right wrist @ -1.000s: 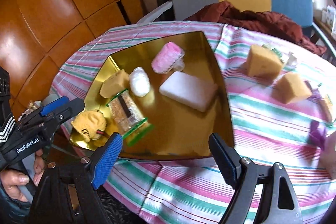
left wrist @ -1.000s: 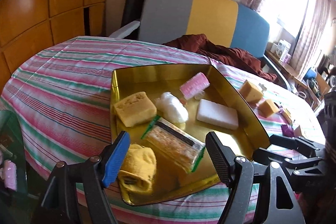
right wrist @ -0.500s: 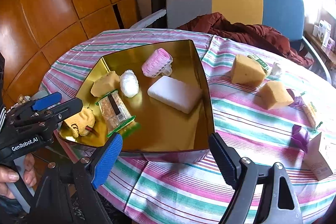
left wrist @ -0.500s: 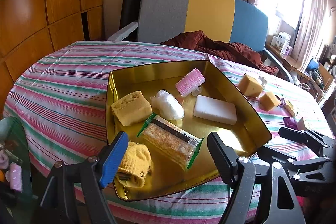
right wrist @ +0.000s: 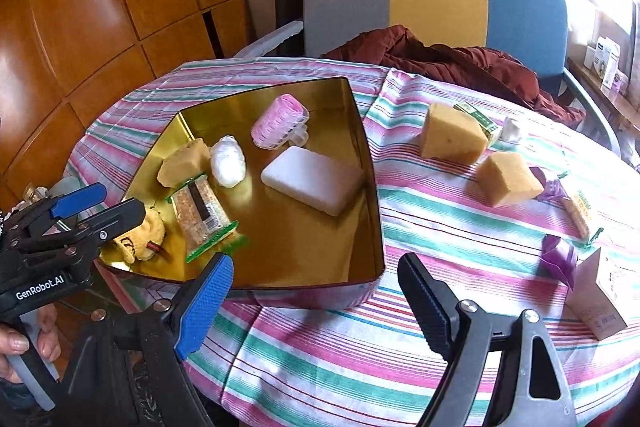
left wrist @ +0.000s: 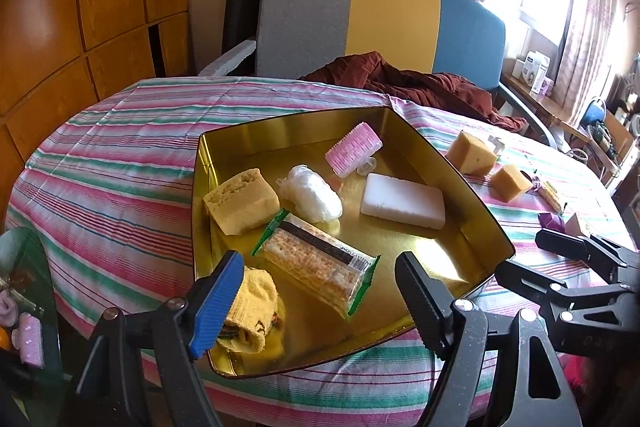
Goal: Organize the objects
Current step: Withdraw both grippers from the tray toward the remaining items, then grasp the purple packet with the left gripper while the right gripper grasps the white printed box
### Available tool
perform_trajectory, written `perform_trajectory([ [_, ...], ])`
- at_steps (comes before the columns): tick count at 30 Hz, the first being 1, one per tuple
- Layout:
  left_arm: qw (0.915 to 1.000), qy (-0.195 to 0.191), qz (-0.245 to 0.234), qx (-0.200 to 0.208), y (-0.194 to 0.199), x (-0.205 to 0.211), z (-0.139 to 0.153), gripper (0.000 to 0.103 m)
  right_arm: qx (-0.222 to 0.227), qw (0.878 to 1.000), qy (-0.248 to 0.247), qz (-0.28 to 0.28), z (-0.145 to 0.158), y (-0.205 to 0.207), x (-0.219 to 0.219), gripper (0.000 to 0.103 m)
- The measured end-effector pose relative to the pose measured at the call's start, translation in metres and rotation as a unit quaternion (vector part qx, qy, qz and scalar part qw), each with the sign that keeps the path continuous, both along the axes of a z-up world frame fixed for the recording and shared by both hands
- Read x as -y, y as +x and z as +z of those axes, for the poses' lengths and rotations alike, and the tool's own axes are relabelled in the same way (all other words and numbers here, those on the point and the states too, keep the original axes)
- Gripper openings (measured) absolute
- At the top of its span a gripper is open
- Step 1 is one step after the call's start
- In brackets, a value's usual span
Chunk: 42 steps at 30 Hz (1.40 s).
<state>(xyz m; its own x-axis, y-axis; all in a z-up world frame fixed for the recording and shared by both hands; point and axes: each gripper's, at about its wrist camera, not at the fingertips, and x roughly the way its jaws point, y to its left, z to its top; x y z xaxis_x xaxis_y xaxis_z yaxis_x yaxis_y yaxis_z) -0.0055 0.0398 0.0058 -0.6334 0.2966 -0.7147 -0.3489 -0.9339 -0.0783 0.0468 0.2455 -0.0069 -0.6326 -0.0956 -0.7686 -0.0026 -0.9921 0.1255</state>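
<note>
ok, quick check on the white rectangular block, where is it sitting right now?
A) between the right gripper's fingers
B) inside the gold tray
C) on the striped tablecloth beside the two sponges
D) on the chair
B: the white rectangular block lies flat on the floor of the gold tray, near the pink hair roller; the right gripper is open, with nothing between its fingers.

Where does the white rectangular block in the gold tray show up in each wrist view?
Left wrist: white block lies right of centre, on the tray floor near the right wall of the gold tray.
Right wrist: white block lies just left of centre, near that same wall.
Shared landmark: the pink hair roller just behind it.
</note>
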Motion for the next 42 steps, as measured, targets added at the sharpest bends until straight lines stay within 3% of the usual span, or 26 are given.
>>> perform_trajectory([
  [15,0.9997,-0.016,-0.018,-0.004,0.003,-0.014,0.001,0.079,-0.009,0.996,0.020,-0.085,0.008,0.008,-0.072,0.086],
  [27,0.9981,-0.026,-0.055,-0.014,0.002,-0.042,0.008,0.079,-0.023,0.977,0.061,-0.203,0.029,0.028,-0.175,0.086],
  [33,0.9949,-0.030,-0.095,-0.016,0.004,-0.072,0.010,0.079,-0.025,0.947,0.050,-0.317,0.024,0.052,-0.253,0.086],
  [39,0.9897,-0.035,-0.138,-0.015,0.007,-0.108,0.010,0.079,-0.038,0.891,-0.089,-0.443,0.004,0.095,-0.319,0.086],
  [42,0.9859,-0.036,-0.163,-0.013,0.010,-0.130,0.009,0.079,-0.040,0.879,-0.123,-0.459,-0.001,0.102,-0.327,0.086],
])
